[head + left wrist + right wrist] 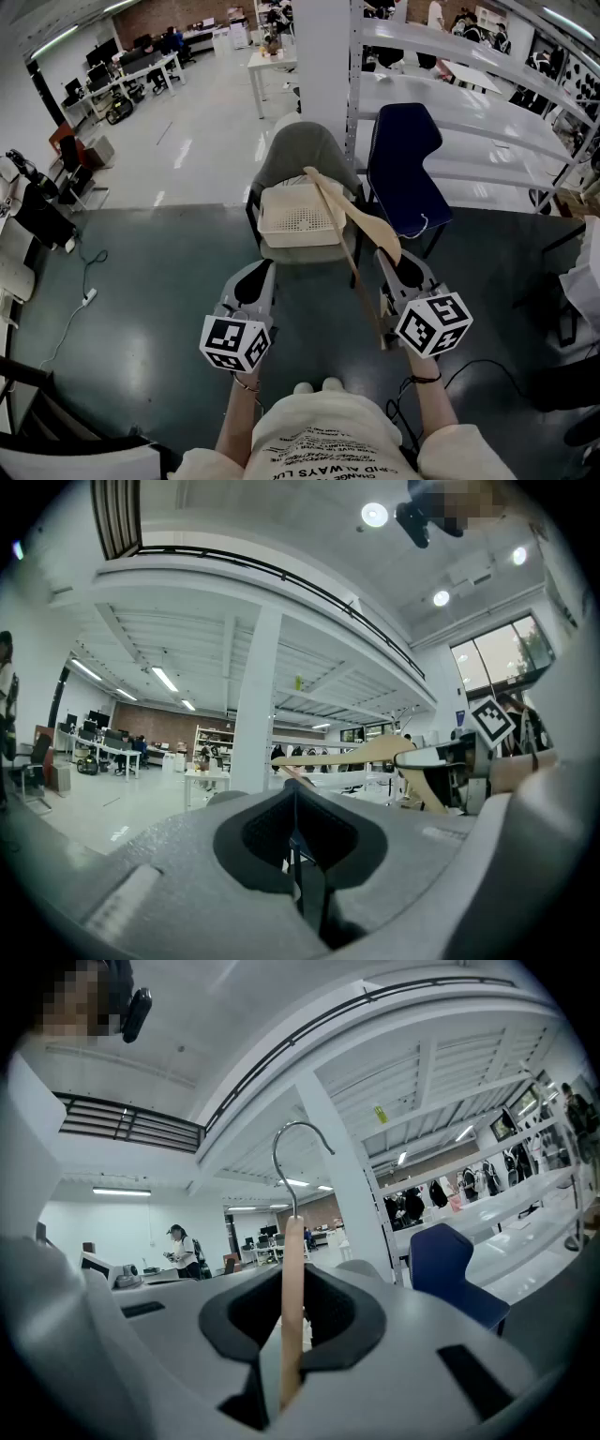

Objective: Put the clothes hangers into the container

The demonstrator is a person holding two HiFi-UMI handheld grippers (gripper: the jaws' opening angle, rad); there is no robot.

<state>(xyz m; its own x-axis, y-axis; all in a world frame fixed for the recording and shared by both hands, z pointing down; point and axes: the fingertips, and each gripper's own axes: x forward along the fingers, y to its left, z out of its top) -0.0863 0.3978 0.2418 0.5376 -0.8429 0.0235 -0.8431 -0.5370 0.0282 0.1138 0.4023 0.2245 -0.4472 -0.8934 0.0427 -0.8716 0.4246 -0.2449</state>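
Note:
A pale wooden clothes hanger (370, 230) with a metal hook stands in my right gripper (401, 272), which is shut on it. In the right gripper view the hanger's wood (292, 1307) runs up between the jaws and its hook (291, 1152) curls above. The hanger tilts left over the white perforated container (267, 230), which rests on the seat of a grey chair (300, 150). My left gripper (255, 278) is held level beside the right one, shut, with nothing in it. From the left gripper view (298, 808) I see the hanger (347, 755) off to the right.
A dark blue chair (403, 159) stands right of the grey one, in front of white metal shelving (469, 103). A white pillar (319, 56) rises behind the chairs. Cables lie on the dark floor at left (84, 281). Desks and people are far back.

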